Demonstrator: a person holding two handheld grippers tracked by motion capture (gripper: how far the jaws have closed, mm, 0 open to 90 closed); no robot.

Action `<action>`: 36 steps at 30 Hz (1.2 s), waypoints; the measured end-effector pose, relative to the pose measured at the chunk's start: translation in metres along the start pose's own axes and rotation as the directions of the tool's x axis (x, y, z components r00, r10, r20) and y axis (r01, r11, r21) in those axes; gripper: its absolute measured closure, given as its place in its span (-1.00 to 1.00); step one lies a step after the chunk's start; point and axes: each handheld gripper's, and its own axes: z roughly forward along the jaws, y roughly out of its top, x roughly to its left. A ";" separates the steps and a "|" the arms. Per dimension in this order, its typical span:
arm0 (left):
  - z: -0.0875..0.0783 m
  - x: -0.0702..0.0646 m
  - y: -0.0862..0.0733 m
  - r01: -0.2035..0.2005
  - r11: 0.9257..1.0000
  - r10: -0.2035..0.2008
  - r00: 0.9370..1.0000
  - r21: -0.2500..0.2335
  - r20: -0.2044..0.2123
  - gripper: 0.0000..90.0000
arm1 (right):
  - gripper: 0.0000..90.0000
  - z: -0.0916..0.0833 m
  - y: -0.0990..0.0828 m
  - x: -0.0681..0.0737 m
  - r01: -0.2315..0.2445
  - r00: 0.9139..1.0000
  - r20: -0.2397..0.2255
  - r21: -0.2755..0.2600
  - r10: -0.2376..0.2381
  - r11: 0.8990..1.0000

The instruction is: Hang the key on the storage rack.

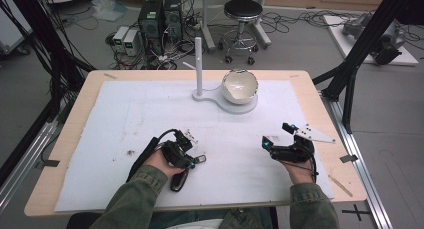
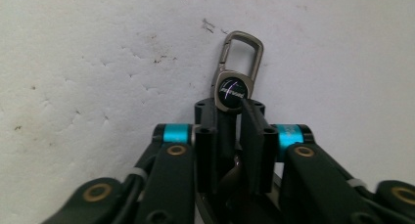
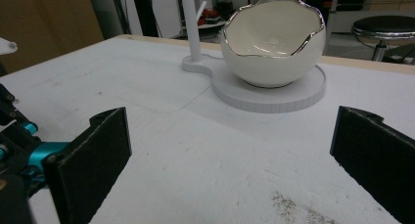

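A grey metal carabiner keychain [image 2: 234, 82] with a round dark badge sticks out from my left gripper [image 2: 234, 117], whose jaws are shut on its lower part. In the high view that gripper [image 1: 194, 159] lies low over the white mat at front left, with the keychain [image 1: 199, 159] at its tip and a dark strap [image 1: 179, 181] trailing toward the sleeve. My right gripper [image 1: 278, 135] rests at front right, open and holding nothing. From its own view the gripper [image 3: 232, 141] faces a white eggshell-shaped bowl [image 3: 272, 43] with a silver rim.
The bowl [image 1: 240, 86] sits on a round white base [image 1: 250, 107] joined to a white upright post [image 1: 198, 64] at the back middle of the mat [image 1: 125, 119]. A stool [image 1: 243, 11], computer boxes and cables stand on the floor beyond the table.
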 end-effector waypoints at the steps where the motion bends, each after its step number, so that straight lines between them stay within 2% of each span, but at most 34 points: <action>1: 0.000 0.001 0.000 0.006 1.000 -0.006 1.000 -0.003 0.006 0.83 | -0.99 0.000 0.000 0.000 0.000 1.000 0.000 0.000 0.000 1.000; 3: 0.000 0.003 0.000 0.004 1.000 -0.004 1.000 0.000 0.016 0.87 | -0.99 0.000 0.000 0.000 0.001 1.000 -0.001 0.000 -0.001 1.000; 7: 0.000 0.000 0.000 -0.019 1.000 0.019 1.000 -0.010 -0.005 0.93 | -0.99 0.000 0.000 0.000 0.002 1.000 0.001 0.000 -0.002 1.000; 16: -0.001 0.004 0.000 -0.006 1.000 0.006 1.000 -0.009 0.030 0.94 | -0.99 0.000 0.000 -0.001 0.007 1.000 0.002 0.000 -0.007 1.000; 24: -0.007 0.006 0.000 -0.010 1.000 0.011 0.999 -0.017 0.034 0.94 | -0.99 0.000 0.000 0.000 0.006 1.000 0.000 -0.001 -0.006 1.000; 29: -0.018 0.012 0.001 0.022 0.997 -0.020 0.999 -0.069 0.035 0.93 | -0.99 0.000 0.000 0.000 0.005 1.000 0.000 0.000 -0.005 1.000; 30: -0.021 0.014 0.001 0.026 0.997 -0.022 0.999 -0.075 0.045 0.93 | -0.99 0.000 0.000 0.000 0.003 1.000 0.000 -0.001 -0.003 1.000; 36: -0.035 0.017 0.004 0.021 0.994 -0.018 0.999 -0.109 0.031 0.93 | -0.99 0.000 0.000 0.000 0.005 1.000 0.002 -0.001 -0.005 1.000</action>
